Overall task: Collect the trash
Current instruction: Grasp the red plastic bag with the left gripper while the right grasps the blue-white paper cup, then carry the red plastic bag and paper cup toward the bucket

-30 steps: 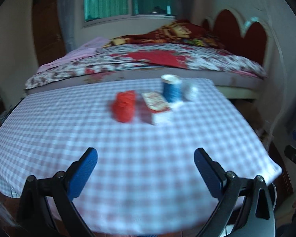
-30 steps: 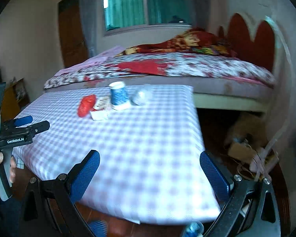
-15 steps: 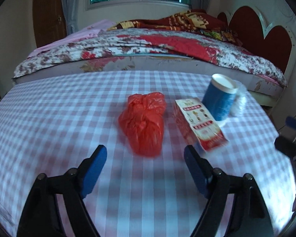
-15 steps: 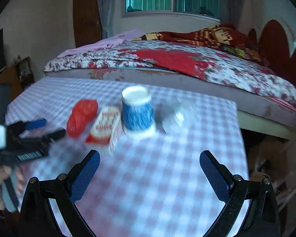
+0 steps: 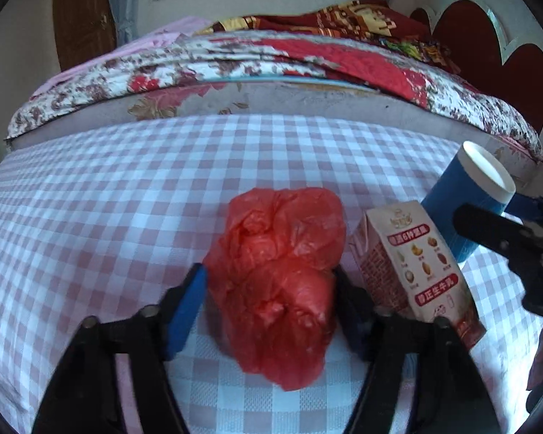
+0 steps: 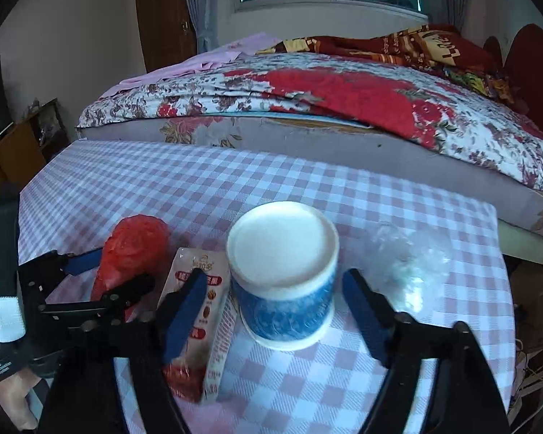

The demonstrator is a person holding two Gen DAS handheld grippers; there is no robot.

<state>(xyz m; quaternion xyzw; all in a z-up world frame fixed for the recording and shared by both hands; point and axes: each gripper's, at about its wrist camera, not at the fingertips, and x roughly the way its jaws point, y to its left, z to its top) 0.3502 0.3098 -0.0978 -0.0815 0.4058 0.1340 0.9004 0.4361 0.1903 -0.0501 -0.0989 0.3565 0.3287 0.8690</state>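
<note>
A crumpled red plastic bag (image 5: 278,271) lies on the pink checked tablecloth (image 5: 126,199). My left gripper (image 5: 268,303) straddles it, its jaws closing, the pads just at the bag's sides. Beside the bag lies a milk carton (image 5: 416,271), then a blue paper cup (image 5: 463,202) with a white top. In the right wrist view the cup (image 6: 284,278) stands between the fingers of my right gripper (image 6: 273,282), whose jaws are closing with gaps left on both sides. Its left finger (image 6: 184,307) crosses in front of the carton (image 6: 213,332). The red bag (image 6: 130,253) sits in the left gripper (image 6: 101,278).
Crumpled clear plastic (image 6: 409,264) lies right of the cup, near the table's right edge (image 6: 503,289). A bed (image 5: 271,65) with a flowered quilt runs along the far side of the table. Low furniture (image 6: 25,144) stands at the left wall.
Both grippers have moved forward over the table and narrowed. The left one now has the red bag between its fingers, the right one the blue cup.
</note>
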